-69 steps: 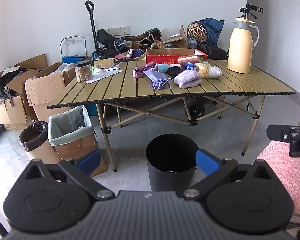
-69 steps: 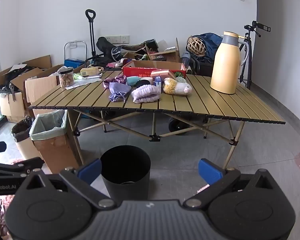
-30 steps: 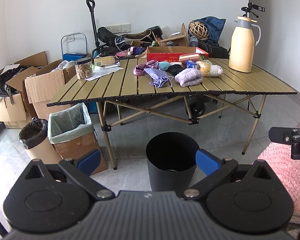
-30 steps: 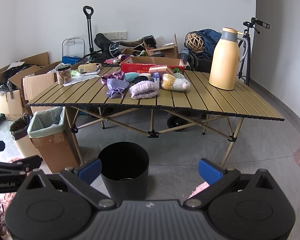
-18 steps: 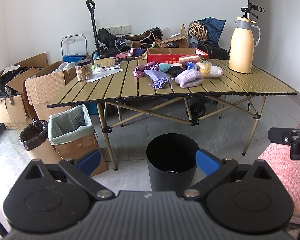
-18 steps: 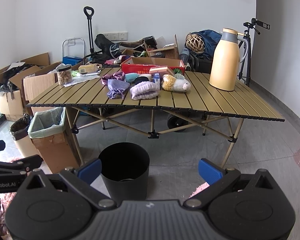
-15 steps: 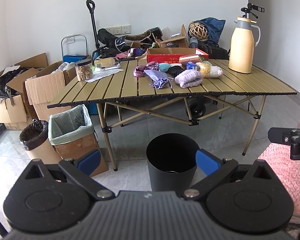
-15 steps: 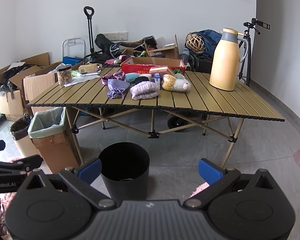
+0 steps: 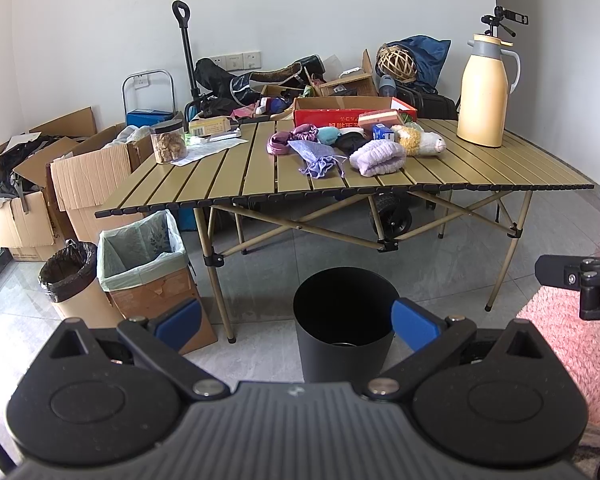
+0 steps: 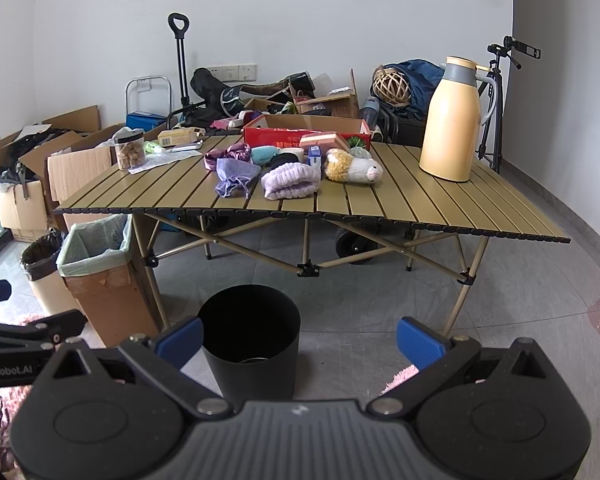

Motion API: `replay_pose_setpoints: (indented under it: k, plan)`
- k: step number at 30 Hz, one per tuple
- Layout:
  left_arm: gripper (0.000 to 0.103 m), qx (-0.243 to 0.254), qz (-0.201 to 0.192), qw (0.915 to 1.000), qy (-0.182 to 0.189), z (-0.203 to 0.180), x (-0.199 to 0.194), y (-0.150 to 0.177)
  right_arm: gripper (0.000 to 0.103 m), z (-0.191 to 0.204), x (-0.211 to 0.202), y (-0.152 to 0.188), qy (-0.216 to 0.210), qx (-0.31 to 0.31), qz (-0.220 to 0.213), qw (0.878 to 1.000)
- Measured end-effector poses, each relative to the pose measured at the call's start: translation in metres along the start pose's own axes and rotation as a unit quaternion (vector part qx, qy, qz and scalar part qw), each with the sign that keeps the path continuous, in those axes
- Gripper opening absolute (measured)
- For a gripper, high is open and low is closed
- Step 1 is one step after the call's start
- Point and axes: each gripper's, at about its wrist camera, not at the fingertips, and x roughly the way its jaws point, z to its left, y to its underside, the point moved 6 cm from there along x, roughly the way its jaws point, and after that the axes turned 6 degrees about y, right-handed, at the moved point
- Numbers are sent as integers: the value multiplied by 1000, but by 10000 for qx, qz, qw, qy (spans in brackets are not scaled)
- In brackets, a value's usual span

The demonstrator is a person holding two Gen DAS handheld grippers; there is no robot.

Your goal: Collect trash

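A: Item one, the black bin (image 9: 342, 320)?
B: Recorded upright on the grey tiled floor, in front of the desk (image 9: 480, 168), between the blue pads of the left gripper (image 9: 296, 322) as that camera frames it. A small pale object is glimpsed at its bottom; what it is cannot be told.

A: Left gripper?
B: Jaws spread wide, nothing held. Right gripper (image 10: 300, 338): jaws likewise spread wide and empty; the bin is seen by its left pad.

A: Desk contents, nearest first?
B: A lilac knitted bundle (image 10: 290, 181) and a purple drawstring pouch (image 10: 234, 178) are listed close to the front edge, just beside each other. A plush toy (image 10: 354, 168) lies to the right of the bundle. Behind these a cluster of small items is noted: a pink band, a teal piece, a small blue carton. A red cardboard box (image 10: 306, 130) is set at the rear. A cream thermos jug (image 10: 454, 120) stands upright, well apart to the right. A clear jar (image 10: 130, 152) of brown contents stands on papers at the left.

A: Floor, left side?
B: A cardboard box lined with a pale green bag (image 9: 140, 252) and a tub lined with a black bag (image 9: 66, 268) are entered side by side. A pink rug (image 9: 568, 344) is noted at the right.
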Motion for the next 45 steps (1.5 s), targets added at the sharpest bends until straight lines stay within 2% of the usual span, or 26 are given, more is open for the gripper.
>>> replay_pose_setpoints:
  k: [23,36,45]
  plan:
    - [103,4,-16,10000,-8,0,0,1,103,4,-1,0,-2,22,-19,10000]
    - [103,37,-44,10000,-2,1,0,-13,103,-6,10,-6,-3,141,-83,9999]
    - [103,62,-166,9998,-37,1,20,-31,103,-12,28,-21,13,226,-129,9997]
